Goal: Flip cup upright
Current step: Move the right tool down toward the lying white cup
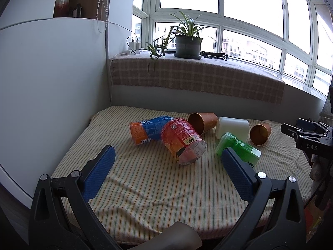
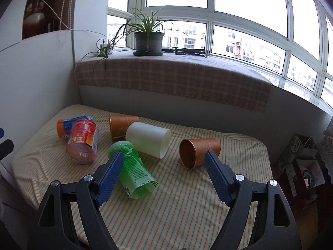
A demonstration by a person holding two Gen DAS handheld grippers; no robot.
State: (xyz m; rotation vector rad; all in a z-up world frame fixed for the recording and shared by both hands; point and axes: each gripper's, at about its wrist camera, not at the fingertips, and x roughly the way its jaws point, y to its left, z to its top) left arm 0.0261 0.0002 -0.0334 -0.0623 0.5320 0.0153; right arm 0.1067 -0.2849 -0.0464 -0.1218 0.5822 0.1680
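Several cups lie on their sides on the striped cloth: a blue-orange cup (image 1: 145, 130), a red cup (image 1: 183, 140), a brown paper cup (image 1: 203, 121), a white cup (image 1: 233, 128), a green cup (image 1: 237, 148) and a second brown cup (image 1: 260, 134). My left gripper (image 1: 168, 156) is open and empty, above the cloth just short of the red cup. My right gripper (image 2: 163, 161) is open and empty; the green cup (image 2: 133, 168) lies by its left finger, the second brown cup (image 2: 198, 152) by its right finger. The white cup (image 2: 148, 139) lies just beyond.
The cloth-covered table (image 1: 145, 187) stands against a white wall on the left and a plaid-covered window sill (image 1: 197, 77) at the back, with a potted plant (image 1: 187, 43). The right gripper's body (image 1: 308, 135) shows at the right edge. Bags (image 2: 299, 160) stand right of the table.
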